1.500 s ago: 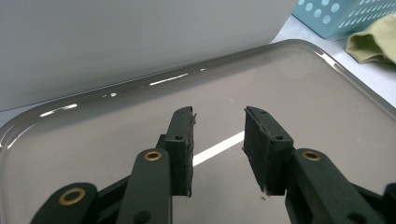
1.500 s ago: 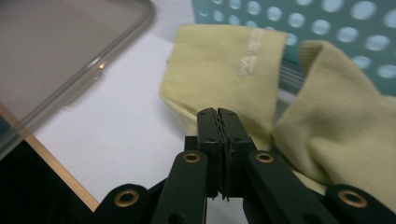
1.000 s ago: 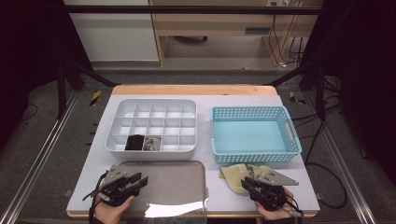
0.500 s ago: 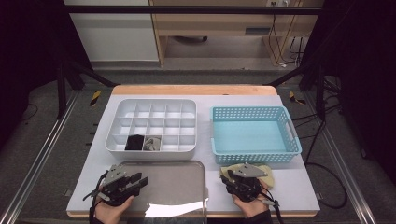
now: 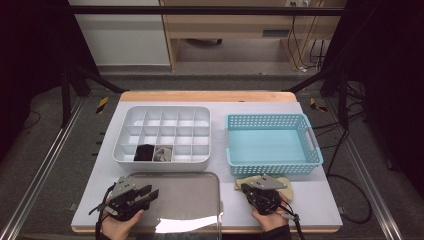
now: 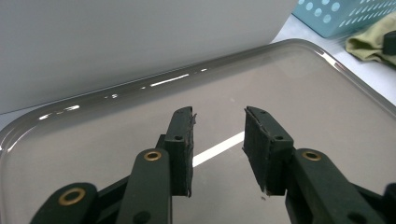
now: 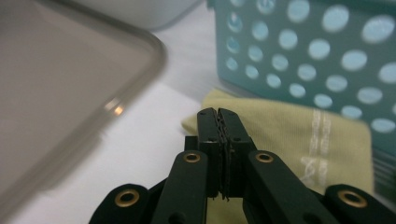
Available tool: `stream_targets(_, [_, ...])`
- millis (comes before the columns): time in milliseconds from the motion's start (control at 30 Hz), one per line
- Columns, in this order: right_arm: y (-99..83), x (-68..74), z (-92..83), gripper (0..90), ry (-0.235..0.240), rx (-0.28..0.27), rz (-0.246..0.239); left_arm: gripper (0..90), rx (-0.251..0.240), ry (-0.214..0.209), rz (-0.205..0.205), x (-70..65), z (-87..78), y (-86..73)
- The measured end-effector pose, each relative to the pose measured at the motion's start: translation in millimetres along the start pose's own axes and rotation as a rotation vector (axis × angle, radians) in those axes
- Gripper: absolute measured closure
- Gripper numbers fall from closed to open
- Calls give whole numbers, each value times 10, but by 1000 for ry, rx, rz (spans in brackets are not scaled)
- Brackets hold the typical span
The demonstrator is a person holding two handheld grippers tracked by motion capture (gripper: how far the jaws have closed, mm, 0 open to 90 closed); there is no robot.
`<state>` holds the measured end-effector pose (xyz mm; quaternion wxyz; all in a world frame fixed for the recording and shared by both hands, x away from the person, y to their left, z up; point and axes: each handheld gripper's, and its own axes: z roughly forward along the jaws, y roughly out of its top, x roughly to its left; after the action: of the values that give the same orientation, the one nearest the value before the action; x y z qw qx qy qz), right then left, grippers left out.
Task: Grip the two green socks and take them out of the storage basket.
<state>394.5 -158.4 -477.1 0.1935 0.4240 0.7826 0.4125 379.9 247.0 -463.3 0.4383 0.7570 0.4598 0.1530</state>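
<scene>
A yellow-green cloth [image 5: 287, 184] [image 7: 289, 135] lies flat on the white table just in front of the blue basket [image 5: 272, 145]. My right gripper [image 5: 254, 188] [image 7: 217, 113] rests over the cloth's left end. Its jaws have just been closing and now stand shut, pad against pad, with no fabric visible between them. My left gripper [image 5: 150, 194] [image 6: 219, 112] hovers open over the left part of the steel tray [image 5: 185, 200], with nothing between its jaws.
A white compartment box [image 5: 165, 112] stands behind the tray, with a dark item [image 5: 144, 152] and a pale item [image 5: 161, 153] in two front cells. The basket's perforated wall [image 7: 303, 56] rises close ahead of the right gripper. The tray rim [image 7: 140, 42] lies to its left.
The right gripper has moved left along the table's front, from the cloth's right end to its left end, and its jaws have closed. The left gripper has stayed put.
</scene>
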Motion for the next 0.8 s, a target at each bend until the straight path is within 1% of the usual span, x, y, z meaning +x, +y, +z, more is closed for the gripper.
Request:
stream_targets(100, [49, 27, -83, 888, 56, -52, -9, 619, -1, 1, 1, -4, 0, 0])
stream_targets(167, [68, 64, -111, 888, 99, -68, -20, 619, -1, 1, 1, -9, -3, 1])
stream_targets(267, [49, 121, -110, 887, 158, -51, -33, 619, -5, 1, -3, -8, -9, 1])
stream_targets(300, [27, 144, -105, 887, 180, -28, -39, 619, -5, 0, -3, -9, -10, 0])
stream_targets(367, [-16, 157, -110, 888, 194, -11, -48, 619, -6, -1, 1, -13, -13, 1])
stream_targets(400, [-42, 160, -115, 887, 201, 9, -44, 619, -6, -2, 1, -16, -14, 1])
stream_targets(533, [-156, 111, -151, 888, 200, 66, -42, 619, -5, -2, 2, -21, -13, -1])
stream_targets(633, [-239, 49, -209, 887, 175, 104, -43, 620, -5, -2, -2, -19, -12, -2])
stream_targets(700, [-277, -2, -252, 887, 176, 109, -26, 619, -3, -2, -3, -19, -8, -5])
stream_targets(800, [-286, -41, -301, 875, 160, 122, -20, 619, -4, -3, -1, -26, -6, -5])
